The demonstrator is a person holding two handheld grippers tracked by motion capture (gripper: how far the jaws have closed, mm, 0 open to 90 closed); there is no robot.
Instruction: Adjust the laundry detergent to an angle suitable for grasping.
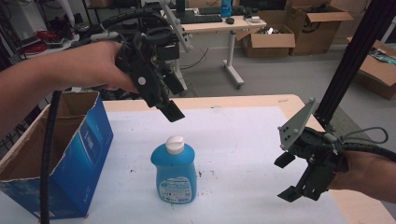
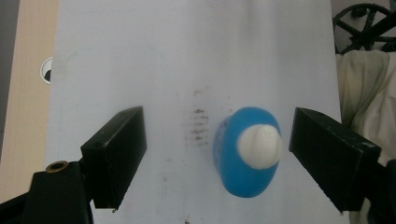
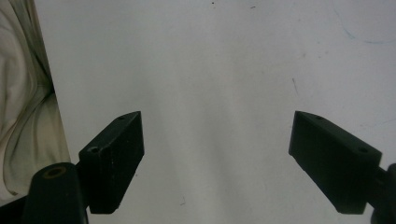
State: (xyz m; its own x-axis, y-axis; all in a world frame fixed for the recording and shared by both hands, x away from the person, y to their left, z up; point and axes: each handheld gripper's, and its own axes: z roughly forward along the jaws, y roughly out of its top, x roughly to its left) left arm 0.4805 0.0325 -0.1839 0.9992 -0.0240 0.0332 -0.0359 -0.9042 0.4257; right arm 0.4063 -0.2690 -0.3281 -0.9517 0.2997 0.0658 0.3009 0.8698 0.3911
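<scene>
Blue plastic: one detergent bottle (image 1: 174, 171) with a white cap (image 1: 175, 144) stands upright mid-surface. One blue cardboard box (image 1: 70, 154), open-topped, sits near the left edge. Two grippers: left gripper (image 1: 170, 111) hangs above the bottle, fingers (image 2: 116, 154) spread wide, empty; right gripper (image 1: 288, 177) hovers well apart near the right edge, fingers (image 3: 114, 158) likewise spread. White surface (image 1: 243, 140), lightly stained, offers open room between them. Cartons (image 1: 268, 39) stand on the floor beyond.

Left claw (image 1: 169, 109) raised, right claw (image 1: 286, 177) low, both gaping.
</scene>
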